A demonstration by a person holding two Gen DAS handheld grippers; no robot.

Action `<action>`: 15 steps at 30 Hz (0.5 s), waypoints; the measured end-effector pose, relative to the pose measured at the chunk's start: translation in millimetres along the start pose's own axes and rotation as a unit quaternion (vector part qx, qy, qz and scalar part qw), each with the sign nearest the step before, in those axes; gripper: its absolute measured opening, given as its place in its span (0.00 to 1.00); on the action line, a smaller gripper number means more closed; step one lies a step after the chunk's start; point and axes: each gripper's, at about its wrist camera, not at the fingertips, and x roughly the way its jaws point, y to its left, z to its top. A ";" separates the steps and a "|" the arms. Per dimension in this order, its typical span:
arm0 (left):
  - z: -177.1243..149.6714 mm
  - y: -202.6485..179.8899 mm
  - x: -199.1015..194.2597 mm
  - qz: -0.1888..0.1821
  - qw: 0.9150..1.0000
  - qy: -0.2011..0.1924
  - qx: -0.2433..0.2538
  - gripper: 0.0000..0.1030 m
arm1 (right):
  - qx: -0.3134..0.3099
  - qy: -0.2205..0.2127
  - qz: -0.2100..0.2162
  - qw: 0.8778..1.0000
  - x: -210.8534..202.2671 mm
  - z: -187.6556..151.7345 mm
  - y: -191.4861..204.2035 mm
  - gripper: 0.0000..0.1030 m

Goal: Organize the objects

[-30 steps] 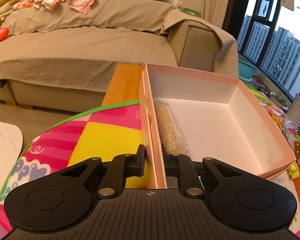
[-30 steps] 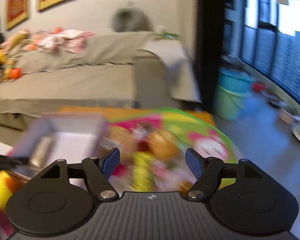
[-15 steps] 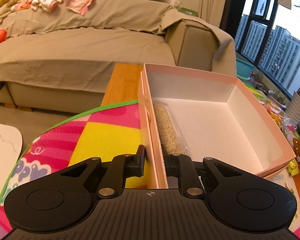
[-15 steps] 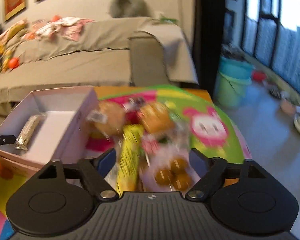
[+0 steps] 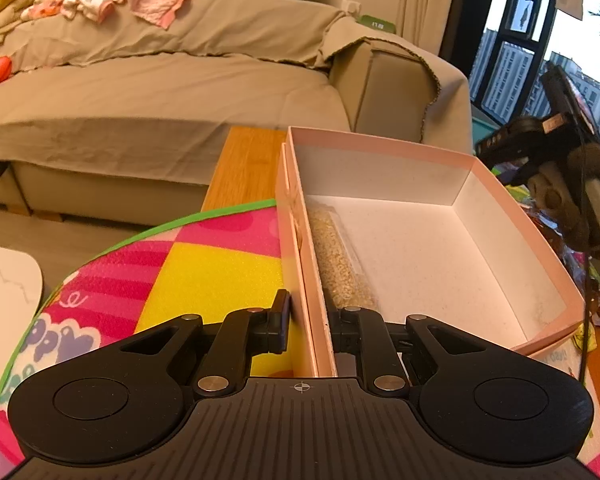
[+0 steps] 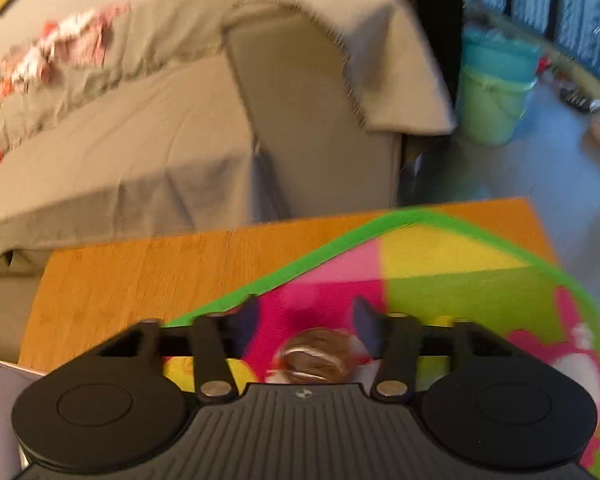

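A pink open box [image 5: 476, 168] stands on the colourful play mat [image 5: 204, 264]. A clear packet of grain [image 5: 340, 264] lies inside along its left wall. My left gripper [image 5: 310, 326] is shut on the box's left wall, one finger outside and one inside. My right gripper [image 6: 306, 326] is open over the mat in a blurred view, with a brown wrapped bun [image 6: 316, 360] low between its fingers. I cannot tell whether the fingers touch it. The right gripper also shows in the left wrist view [image 5: 556, 160], past the box's right wall.
A wooden table [image 6: 140, 276] carries the mat [image 6: 440, 276]. A covered sofa [image 5: 160, 92] stands behind with clothes on its back. Snack packets [image 5: 592, 312] lie right of the box. A green bin [image 6: 496, 100] stands on the floor. A white tabletop [image 5: 4, 292] sits at left.
My right gripper has swung forward and down over the snack pile; its fingers have closed in around the bun. It has come into the left wrist view. My left gripper has hardly moved.
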 end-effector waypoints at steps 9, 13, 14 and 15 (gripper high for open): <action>-2.3 2.8 -0.7 -0.003 1.000 -0.003 -0.004 0.17 | -0.123 0.036 0.026 0.991 -41.5 -70.6 1.7 0.36; -1.7 2.1 0.4 -0.001 1.000 -0.003 -0.008 0.17 | -0.136 0.046 0.050 0.988 -83.4 -121.8 -7.6 0.37; -1.6 2.3 0.6 -0.002 1.000 -0.003 -0.009 0.17 | -0.142 0.042 0.054 0.987 -93.4 -133.5 -8.1 0.37; -1.7 2.8 0.4 -0.002 1.000 -0.003 -0.010 0.17 | -0.148 0.040 0.060 0.986 -104.8 -146.5 -7.7 0.38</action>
